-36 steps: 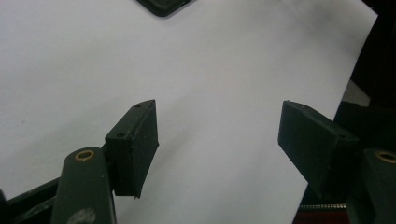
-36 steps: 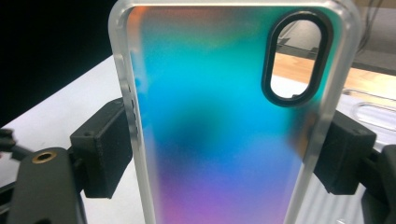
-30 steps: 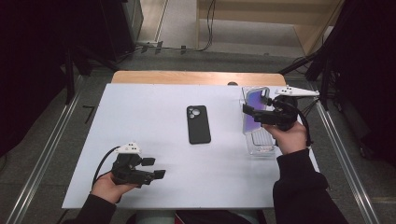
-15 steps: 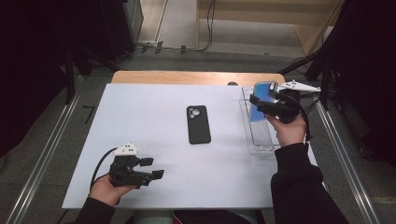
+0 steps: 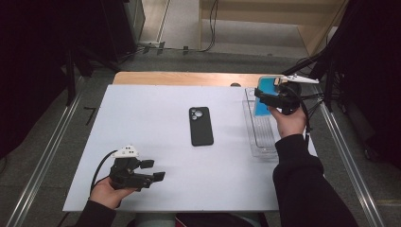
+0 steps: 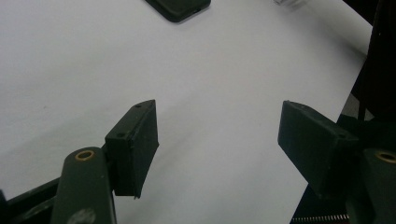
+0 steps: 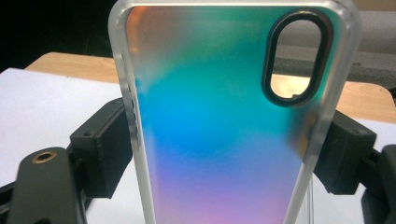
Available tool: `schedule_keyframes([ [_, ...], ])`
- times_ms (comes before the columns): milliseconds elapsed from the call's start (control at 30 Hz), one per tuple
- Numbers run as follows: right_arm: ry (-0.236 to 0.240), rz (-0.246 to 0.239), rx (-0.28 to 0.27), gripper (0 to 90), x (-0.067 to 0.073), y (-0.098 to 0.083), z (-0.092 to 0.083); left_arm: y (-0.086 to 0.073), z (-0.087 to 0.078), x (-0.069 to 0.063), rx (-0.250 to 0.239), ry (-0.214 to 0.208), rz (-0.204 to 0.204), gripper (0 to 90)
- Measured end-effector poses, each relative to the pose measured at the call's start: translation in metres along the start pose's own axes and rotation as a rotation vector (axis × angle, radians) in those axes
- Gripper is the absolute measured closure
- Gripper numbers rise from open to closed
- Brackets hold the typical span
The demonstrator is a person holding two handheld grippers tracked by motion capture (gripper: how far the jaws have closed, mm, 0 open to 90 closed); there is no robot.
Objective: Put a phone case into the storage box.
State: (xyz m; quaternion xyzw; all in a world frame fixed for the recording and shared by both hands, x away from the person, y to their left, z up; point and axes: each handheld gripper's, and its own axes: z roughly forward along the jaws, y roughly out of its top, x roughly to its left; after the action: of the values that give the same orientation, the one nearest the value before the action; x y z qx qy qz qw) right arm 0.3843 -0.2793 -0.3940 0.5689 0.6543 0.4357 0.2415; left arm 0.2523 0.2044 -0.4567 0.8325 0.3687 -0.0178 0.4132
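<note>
Iridescent blue-to-purple, the phone case stood upright, pinched by its long edges in the right gripper above the far end of the clear tray. The left gripper rested near the table's front edge — jaws spread, nothing between them — well apart from the black phone.

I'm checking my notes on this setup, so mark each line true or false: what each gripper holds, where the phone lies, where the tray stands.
1. The right gripper is shut on a phone case. True.
2. The left gripper holds the phone. False: its jaws are open with nothing between them; the phone lies on the table.
3. The case is black. False: it is iridescent blue-green to purple.
4. A clear tray stands at the table's right edge. True.
</note>
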Motion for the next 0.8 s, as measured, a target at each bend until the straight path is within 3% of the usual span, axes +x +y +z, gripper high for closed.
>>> schedule_keyframes([
  [167, -0.008, 0.004, 0.0, 16.1, -0.003, 0.01, 0.015, 0.0, 0.001, 0.0, 0.001, -0.004, 0.003, 29.0],
  [300, -0.035, -0.024, 0.005, 16.1, -0.004, 0.017, 0.028, -0.001, 0.001, 0.001, 0.001, 0.001, -0.003, 29.0],
  [400, -0.029, 0.012, 0.002, 16.1, -0.01, 0.02, 0.037, -0.001, 0.001, 0.001, 0.0, -0.001, 0.003, 29.0],
  [467, -0.044, 0.008, 0.011, 16.1, -0.014, 0.022, 0.044, 0.0, 0.001, 0.0, -0.001, -0.007, 0.006, 29.1],
  [633, -0.072, -0.002, -0.004, 16.0, -0.018, 0.023, 0.059, -0.001, 0.002, 0.0, -0.003, -0.007, 0.004, 29.1],
  [800, -0.083, 0.007, 0.022, 16.0, -0.02, 0.021, 0.077, -0.001, 0.001, 0.001, -0.002, -0.007, 0.006, 29.1],
])
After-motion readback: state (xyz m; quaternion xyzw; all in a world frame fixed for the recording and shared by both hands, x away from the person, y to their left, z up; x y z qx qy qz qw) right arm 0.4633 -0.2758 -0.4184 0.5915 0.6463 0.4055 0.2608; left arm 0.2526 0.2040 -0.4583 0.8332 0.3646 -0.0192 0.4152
